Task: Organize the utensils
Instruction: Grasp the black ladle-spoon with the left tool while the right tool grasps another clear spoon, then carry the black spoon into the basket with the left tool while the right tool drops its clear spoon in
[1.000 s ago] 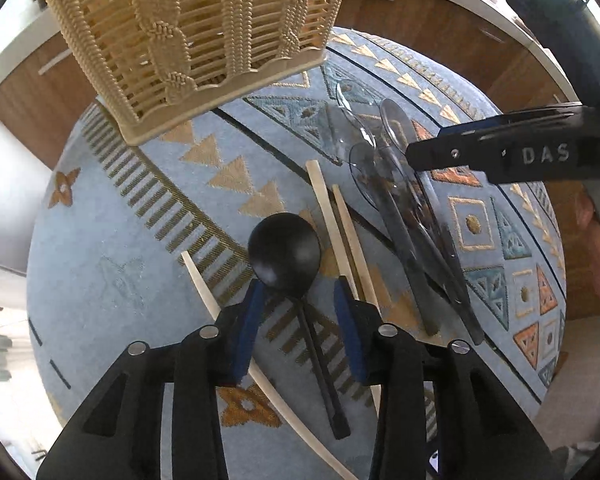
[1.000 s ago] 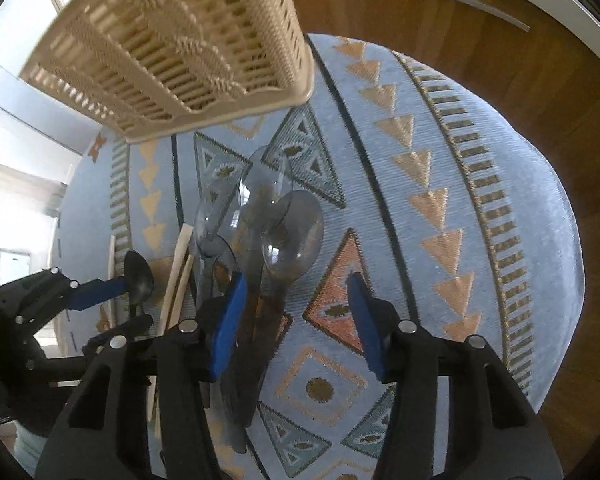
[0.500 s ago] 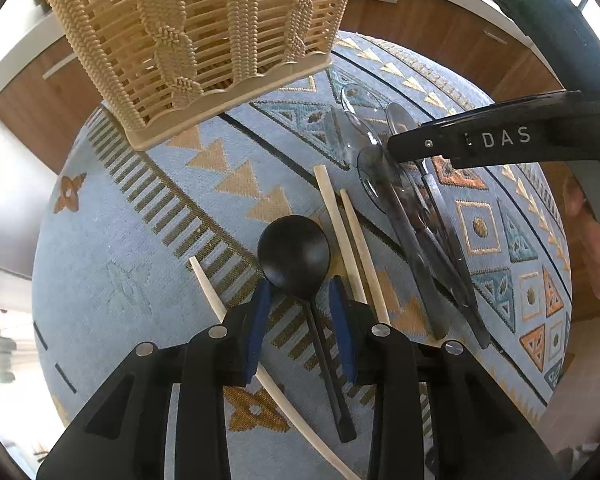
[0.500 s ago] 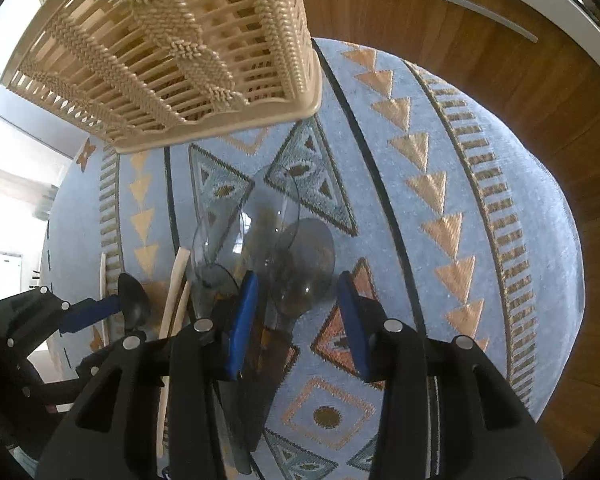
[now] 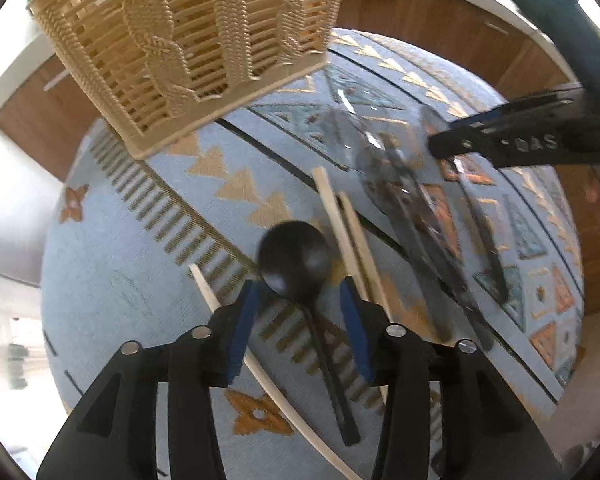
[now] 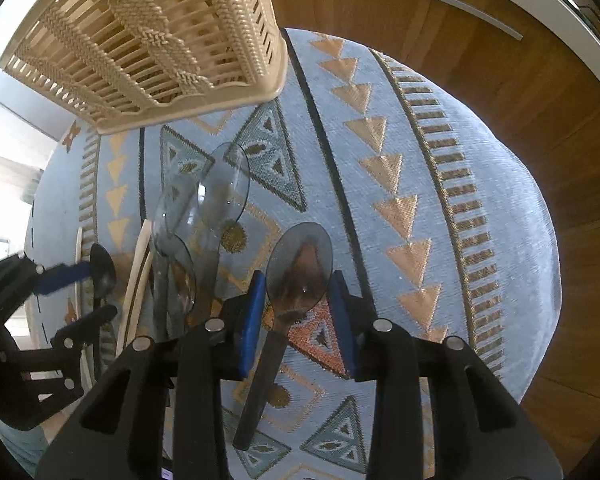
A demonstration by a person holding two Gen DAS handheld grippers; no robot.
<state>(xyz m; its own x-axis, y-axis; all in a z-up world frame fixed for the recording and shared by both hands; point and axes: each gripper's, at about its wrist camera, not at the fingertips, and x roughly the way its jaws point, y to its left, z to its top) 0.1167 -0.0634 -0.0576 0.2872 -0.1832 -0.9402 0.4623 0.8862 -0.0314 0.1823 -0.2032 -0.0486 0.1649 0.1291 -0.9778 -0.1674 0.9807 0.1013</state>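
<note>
A black spoon (image 5: 294, 258) lies on the patterned mat; my left gripper (image 5: 300, 304) straddles its neck, jaws apart, not clamped. My right gripper (image 6: 298, 298) is closed on the neck of a smoky translucent spoon (image 6: 300, 264), pads against both sides of the bowl's base. Other translucent spoons (image 6: 220, 188) lie just left of it, also in the left wrist view (image 5: 392, 184). Two wooden chopsticks (image 5: 352, 232) lie beside the black spoon, a third (image 5: 260, 360) to its left. A woven beige basket (image 5: 188, 36) stands at the far end, also in the right wrist view (image 6: 148, 40).
The blue mat with orange triangles (image 6: 420, 200) covers a round surface; wooden cabinets (image 6: 500, 80) lie beyond its edge. The right gripper's black body (image 5: 520, 140) reaches in at the right of the left wrist view.
The right gripper closed on one translucent spoon and pulled it right, away from the other spoons. The left gripper narrowed, then widened again around the black spoon's neck.
</note>
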